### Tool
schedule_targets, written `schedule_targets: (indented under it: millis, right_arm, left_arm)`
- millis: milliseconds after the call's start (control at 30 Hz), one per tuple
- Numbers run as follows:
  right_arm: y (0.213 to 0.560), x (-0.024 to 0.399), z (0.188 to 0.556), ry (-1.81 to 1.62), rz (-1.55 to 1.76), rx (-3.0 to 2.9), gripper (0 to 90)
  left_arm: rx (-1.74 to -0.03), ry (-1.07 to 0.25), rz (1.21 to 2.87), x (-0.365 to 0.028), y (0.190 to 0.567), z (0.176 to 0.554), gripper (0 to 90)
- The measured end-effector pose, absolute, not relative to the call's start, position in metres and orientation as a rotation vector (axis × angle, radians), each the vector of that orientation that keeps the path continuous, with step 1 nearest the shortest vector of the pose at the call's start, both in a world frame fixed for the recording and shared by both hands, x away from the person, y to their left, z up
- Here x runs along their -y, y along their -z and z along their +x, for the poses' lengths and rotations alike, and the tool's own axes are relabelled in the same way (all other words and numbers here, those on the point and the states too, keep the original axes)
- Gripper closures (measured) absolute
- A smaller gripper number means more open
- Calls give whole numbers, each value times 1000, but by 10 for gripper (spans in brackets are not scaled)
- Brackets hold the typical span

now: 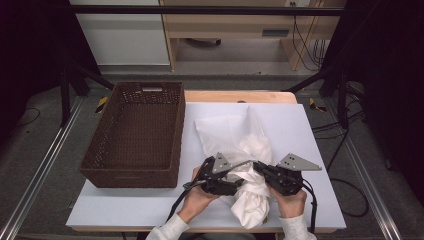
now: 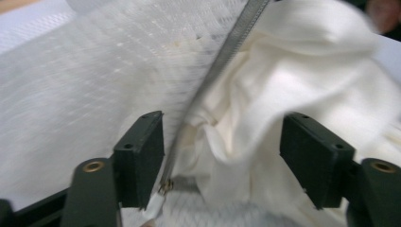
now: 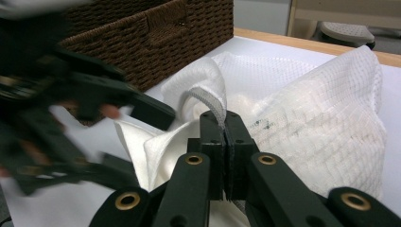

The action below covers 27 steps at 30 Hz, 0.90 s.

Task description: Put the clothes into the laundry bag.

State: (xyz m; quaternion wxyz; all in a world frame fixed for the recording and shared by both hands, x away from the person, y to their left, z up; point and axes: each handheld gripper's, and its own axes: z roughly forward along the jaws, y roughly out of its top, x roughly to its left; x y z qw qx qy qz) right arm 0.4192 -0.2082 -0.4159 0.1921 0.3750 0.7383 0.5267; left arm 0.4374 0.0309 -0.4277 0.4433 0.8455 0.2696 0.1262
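Half done, I'd say: white cloth (image 1: 254, 197) sits partly stuffed in the mesh laundry bag (image 1: 227, 131) at 6 o'clock on the table (image 1: 310, 130). Right gripper (image 3: 226, 137) pinches the zipper edge (image 3: 208, 101), left gripper (image 2: 222, 146) gapes wide around cloth, gripping nothing. Basket (image 1: 137, 135) at 9 o'clock waits.

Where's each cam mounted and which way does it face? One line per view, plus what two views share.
High view: above the person's side, looking forward and down at the table; forearms, hands and both hand-held grippers show.
Left gripper view: rides the left hand-held gripper, jaws apart, facing the mesh bag and its zipper.
Right gripper view: rides the right hand-held gripper, shut on the zipper edge, facing the basket.
Shared: mesh bag and white cloth.
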Motion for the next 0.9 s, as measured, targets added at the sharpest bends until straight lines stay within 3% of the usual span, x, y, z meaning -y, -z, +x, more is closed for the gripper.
schedule_targets:
  millis: [167, 300, 367, 500, 567, 700, 833, 900]
  right_arm:
    - [416, 211, 418, -1476, 1056, -2063, 889]
    - [417, 211, 418, -1470, 1062, -2069, 889]
    - [418, 210, 418, -1464, 1061, -2072, 889]
    - [418, 209, 418, -1464, 1061, -2072, 889]
    - [418, 210, 418, -1465, 1061, -2070, 888]
    - [418, 209, 419, -1464, 1063, -2073, 889]
    - [419, 207, 419, -1460, 1061, -2073, 889]
    - [419, 207, 419, -1459, 1061, -2073, 888]
  left_arm:
    - [-716, -313, 2106, -58, 419, 419, 262]
    - [-764, -320, 2155, -66, 440, 414, 329]
    - [-809, -263, 2154, -66, 458, 418, 388]
    - [-850, -240, 2183, -58, 480, 428, 419]
    - [-869, -222, 2160, -56, 480, 427, 483]
    - [-869, -353, 2214, -49, 479, 417, 621]
    - [-889, -330, 2227, -50, 476, 414, 838]
    - [-898, -310, 2217, -53, 476, 413, 866]
